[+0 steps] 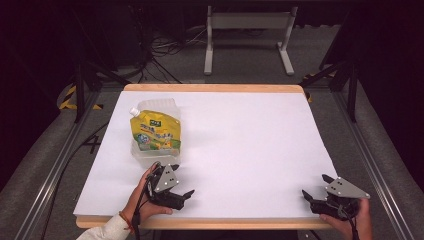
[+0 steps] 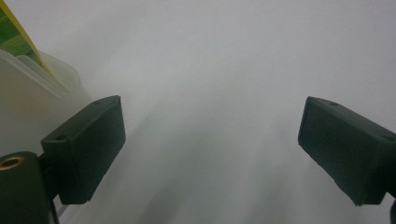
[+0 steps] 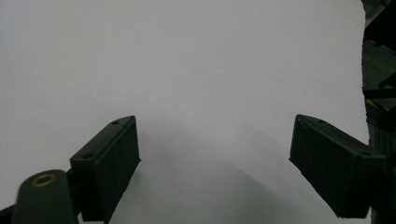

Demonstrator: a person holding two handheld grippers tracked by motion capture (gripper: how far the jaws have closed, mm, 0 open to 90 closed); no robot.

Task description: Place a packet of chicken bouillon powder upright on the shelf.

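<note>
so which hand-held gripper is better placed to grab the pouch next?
Left. The left hand-held gripper sits just in front of the pouch and its clear container, jaws open; the container's edge shows in its own view. The right hand-held gripper, also open, is at the table's far corner.

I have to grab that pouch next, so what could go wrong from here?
The yellow pouch lies loosely on a clear plastic box; a nudge from the open left gripper might slide it off. The box looks light and may skid on the smooth white table.
</note>
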